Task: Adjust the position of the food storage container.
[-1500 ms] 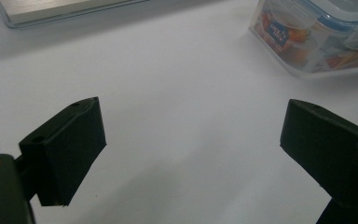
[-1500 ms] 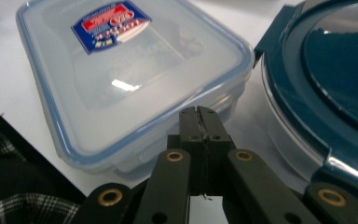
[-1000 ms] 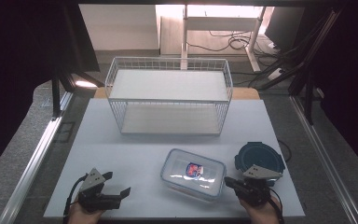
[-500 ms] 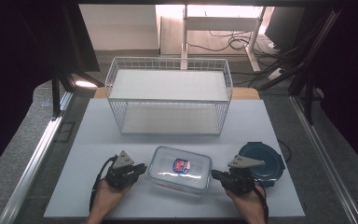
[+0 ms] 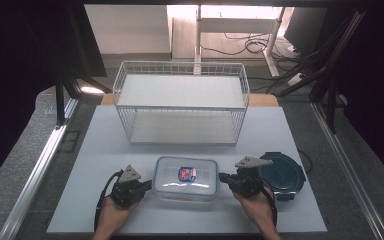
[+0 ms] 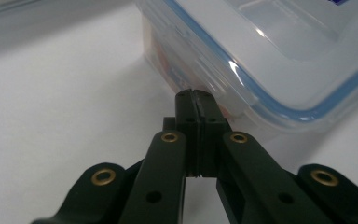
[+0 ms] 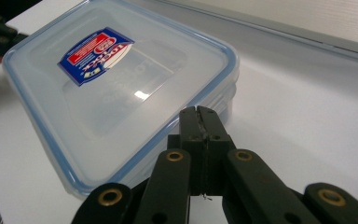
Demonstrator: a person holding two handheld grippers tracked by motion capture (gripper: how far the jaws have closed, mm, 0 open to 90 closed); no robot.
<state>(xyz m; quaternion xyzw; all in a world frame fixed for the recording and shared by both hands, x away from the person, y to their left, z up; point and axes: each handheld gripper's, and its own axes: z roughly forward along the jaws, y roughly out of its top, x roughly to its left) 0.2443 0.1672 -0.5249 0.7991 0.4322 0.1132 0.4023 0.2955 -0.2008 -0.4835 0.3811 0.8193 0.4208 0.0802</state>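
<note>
A clear lidded plastic container [image 5: 186, 177] with a blue rim and a red-and-blue label lies on the white table top near the front. My left gripper [image 5: 149, 185] is at its left end. Its jaws have just been closing and are now shut with nothing between them. In the left gripper view the shut tips [image 6: 196, 94] sit right against the container's side wall [image 6: 214, 70]. My right gripper [image 5: 222, 177] is at the right end, also shut and holding nothing. Its tips [image 7: 200, 112] rest against the container's edge [image 7: 223, 100] below the lid.
A white wire basket [image 5: 125, 87] with a shelf stands behind the container at mid table. A dark blue round lidded bowl [image 5: 285, 175] lies just right of my right hand. The table's front edge [image 5: 180, 232] runs close under both wrists.
Both grippers came inward to the container's two ends. The left jaws went from open to shut. The container slid left and squared up with the table edge.
</note>
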